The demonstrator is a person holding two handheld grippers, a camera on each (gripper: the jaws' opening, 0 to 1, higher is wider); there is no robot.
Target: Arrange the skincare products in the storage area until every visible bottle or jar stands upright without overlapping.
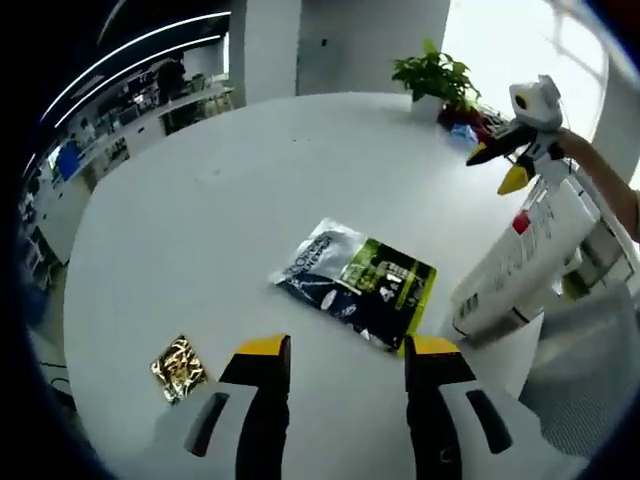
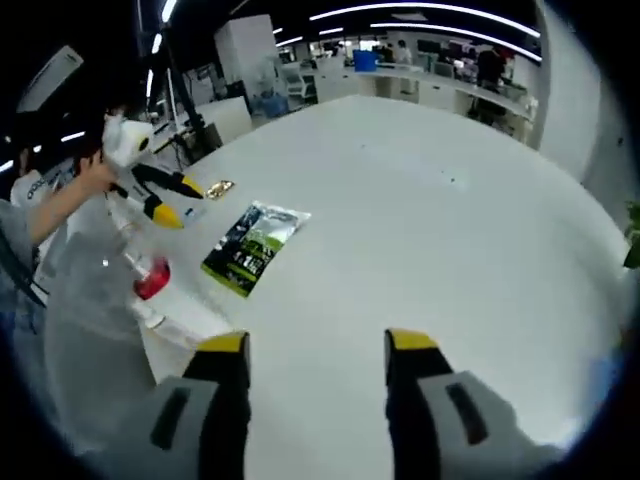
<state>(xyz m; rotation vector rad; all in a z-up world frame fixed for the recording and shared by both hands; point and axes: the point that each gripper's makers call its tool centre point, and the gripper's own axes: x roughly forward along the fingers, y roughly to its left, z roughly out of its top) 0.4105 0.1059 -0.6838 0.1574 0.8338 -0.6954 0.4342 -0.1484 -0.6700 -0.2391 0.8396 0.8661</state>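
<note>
A flat dark and green packet lies on the round white table. A small gold packet lies near it. My left gripper hovers open just short of the dark packet, nothing between its jaws; in the right gripper view it shows at the left, held by a hand. My right gripper is open over bare table, and appears far right in the left gripper view. A pale plastic storage box holds something red; the rest of its contents are unclear.
A potted green plant stands at the table's far edge. A person's sleeve and hand are beside the box. Office desks and ceiling lights lie beyond the table.
</note>
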